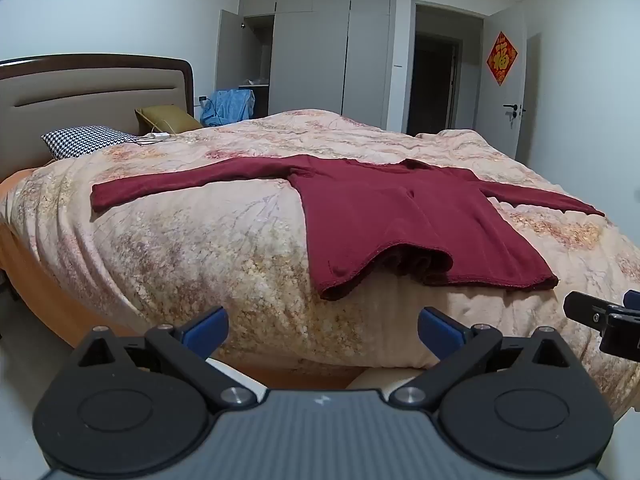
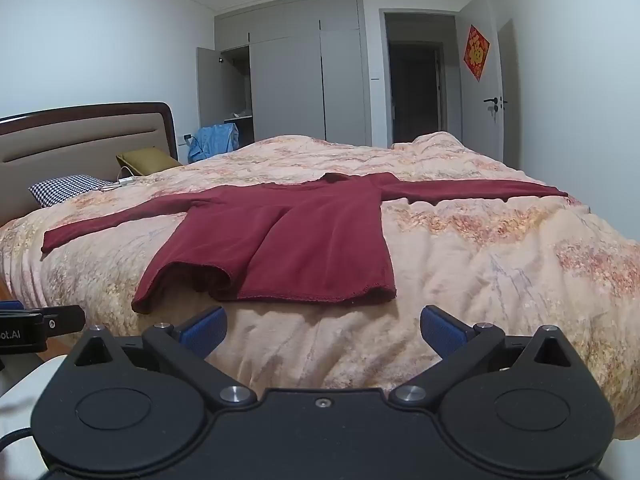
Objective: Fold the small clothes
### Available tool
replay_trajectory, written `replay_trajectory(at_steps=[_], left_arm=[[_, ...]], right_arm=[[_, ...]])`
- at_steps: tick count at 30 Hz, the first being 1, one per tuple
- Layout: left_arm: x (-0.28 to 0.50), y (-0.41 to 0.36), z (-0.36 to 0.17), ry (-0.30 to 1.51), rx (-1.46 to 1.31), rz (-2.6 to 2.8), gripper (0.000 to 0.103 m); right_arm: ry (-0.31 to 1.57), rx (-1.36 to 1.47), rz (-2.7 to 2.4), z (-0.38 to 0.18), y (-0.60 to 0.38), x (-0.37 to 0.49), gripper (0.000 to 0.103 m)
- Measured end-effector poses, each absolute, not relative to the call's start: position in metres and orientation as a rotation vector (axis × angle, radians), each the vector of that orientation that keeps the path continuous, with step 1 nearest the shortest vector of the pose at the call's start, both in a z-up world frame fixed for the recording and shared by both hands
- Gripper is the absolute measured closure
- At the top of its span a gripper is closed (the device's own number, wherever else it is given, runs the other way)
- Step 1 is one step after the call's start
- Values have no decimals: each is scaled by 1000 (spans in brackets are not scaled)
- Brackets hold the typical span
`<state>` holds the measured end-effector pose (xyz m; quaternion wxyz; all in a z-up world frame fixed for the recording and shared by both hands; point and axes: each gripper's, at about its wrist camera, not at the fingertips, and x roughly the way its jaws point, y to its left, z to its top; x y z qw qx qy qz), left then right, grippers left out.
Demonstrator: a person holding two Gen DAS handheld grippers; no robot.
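- The left gripper (image 1: 322, 330) is tipped somewhat downward, its blue-padded fingers (image 1: 204, 330) spread wide with nothing between them.
- The right gripper (image 2: 322, 330) is tipped down likewise, its fingers (image 2: 442, 330) equally wide apart and empty.
- The two sit side by side, close, each showing at the edge of the other's view.

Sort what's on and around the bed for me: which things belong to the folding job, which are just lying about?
For the job:
- dark red long-sleeved knit top, spread flat on the bed
- left gripper, open, empty
- right gripper, open, empty

Just lying about:
- black-and-white houndstooth pillow
- olive-green cushion
- white charger with cable
- crumpled blue cloth by the wardrobe
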<state>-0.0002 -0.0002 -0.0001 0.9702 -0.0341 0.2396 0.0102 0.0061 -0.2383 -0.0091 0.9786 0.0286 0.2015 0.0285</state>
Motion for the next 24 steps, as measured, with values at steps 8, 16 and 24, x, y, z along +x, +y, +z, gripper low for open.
replay_trajectory(at_steps=[8, 16, 24], left_arm=[[1, 2, 0, 488, -74, 31, 0], [0, 0, 0, 485, -65, 26, 0], [0, 1, -1, 489, -68, 30, 0]], right_arm=[[403, 67, 59, -9, -239, 6, 0], [402, 69, 56, -9, -240, 5, 0], [403, 72, 56, -8, -239, 5, 0]])
